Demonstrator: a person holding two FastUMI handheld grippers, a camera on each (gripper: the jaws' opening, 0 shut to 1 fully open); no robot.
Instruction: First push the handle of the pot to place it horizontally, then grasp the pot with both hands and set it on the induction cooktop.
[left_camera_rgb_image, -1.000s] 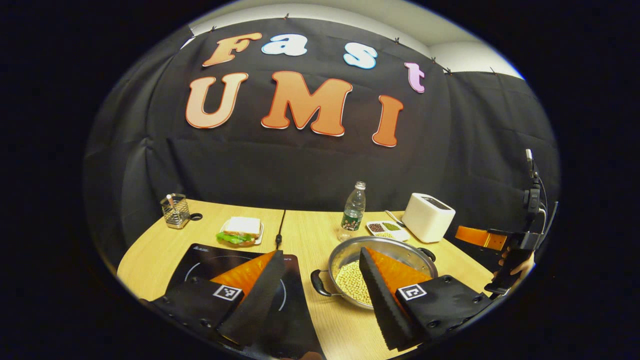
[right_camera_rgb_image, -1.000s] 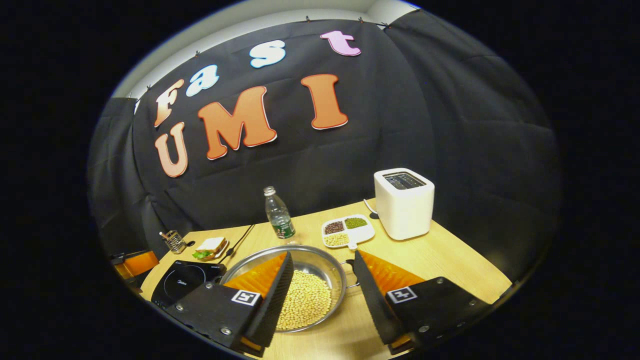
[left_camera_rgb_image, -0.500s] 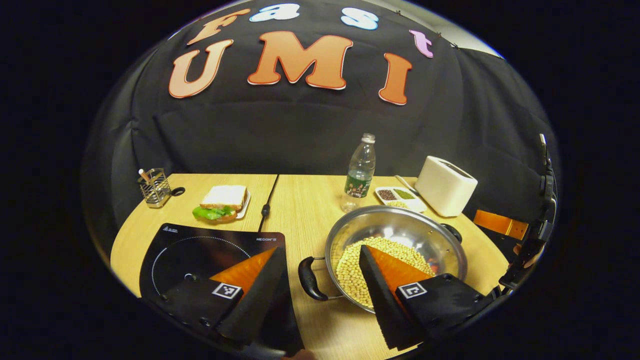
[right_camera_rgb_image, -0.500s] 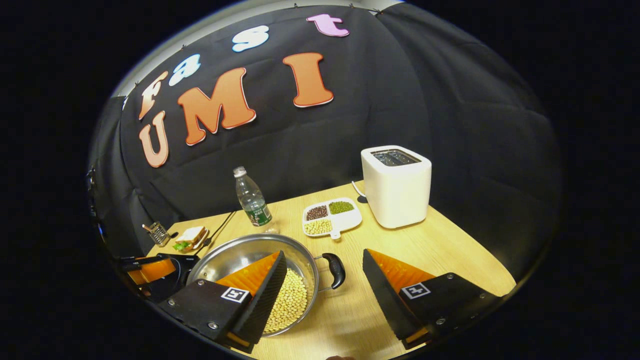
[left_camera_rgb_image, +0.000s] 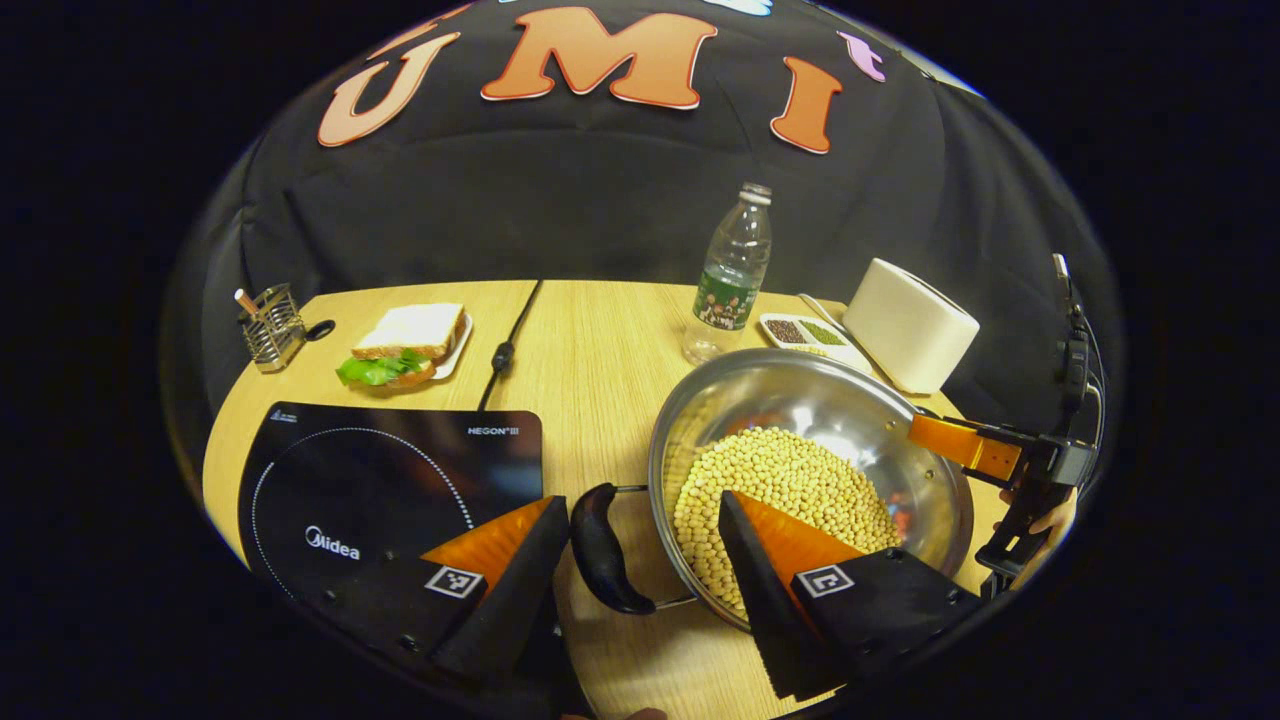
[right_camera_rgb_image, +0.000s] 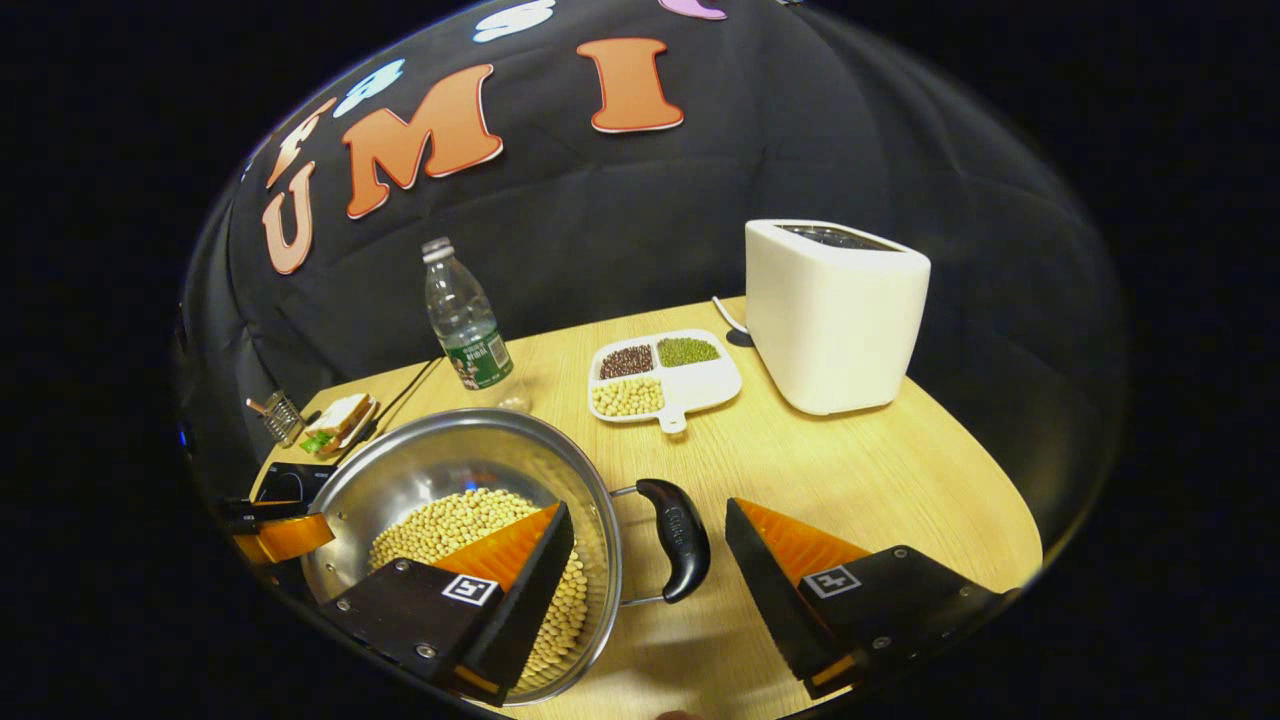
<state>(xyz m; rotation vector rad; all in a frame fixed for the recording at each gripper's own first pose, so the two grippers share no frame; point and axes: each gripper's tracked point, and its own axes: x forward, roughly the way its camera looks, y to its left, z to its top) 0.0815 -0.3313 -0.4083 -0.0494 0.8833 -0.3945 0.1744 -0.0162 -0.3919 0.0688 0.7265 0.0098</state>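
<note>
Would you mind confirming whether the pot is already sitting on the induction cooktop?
No, the pot stands on the wooden table beside the induction cooktop, not on it.

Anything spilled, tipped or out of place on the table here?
Nothing stands out. The pot sits flat on the table with the beans inside, none spilled; both grippers, left and right, straddle its handles, open.

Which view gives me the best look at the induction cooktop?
The left gripper view: the induction cooktop lies large and near, its ring marking plain. In the right gripper view just a dark corner of it peeks out beyond the pot.
</note>
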